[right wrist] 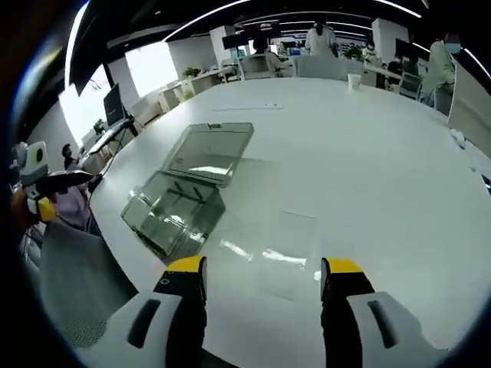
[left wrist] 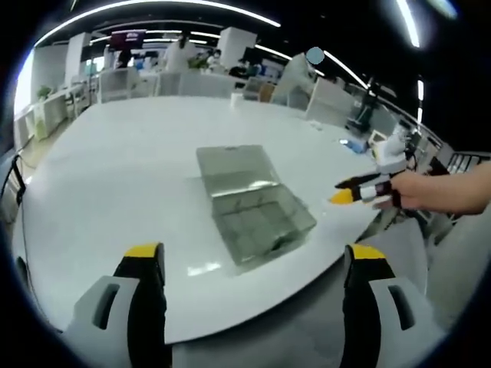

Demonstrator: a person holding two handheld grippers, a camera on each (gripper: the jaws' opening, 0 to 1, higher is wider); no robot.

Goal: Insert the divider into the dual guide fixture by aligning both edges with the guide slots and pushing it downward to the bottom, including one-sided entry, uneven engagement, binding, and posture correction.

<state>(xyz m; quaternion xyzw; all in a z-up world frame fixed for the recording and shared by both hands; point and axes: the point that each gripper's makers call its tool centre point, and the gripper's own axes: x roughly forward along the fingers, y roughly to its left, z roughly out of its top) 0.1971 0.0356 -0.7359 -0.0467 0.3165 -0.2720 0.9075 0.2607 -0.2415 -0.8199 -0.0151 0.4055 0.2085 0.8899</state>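
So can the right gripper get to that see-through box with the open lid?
Probably yes. The right gripper is open, holds nothing, and only bare table lies between it and the box, ahead to its left.

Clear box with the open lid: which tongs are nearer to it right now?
Left, probably, though it's close. The left tongs hang open at the table edge, just short of the box. The right tongs, also open, sit off to its side.

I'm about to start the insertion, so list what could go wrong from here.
1. The clear plastic hinged box sits near the white table's edge; a push could slide it off.
2. The clear flat sheets barely show against the table, so a pickup may miss.
3. Both the left gripper and the right gripper are open and empty.
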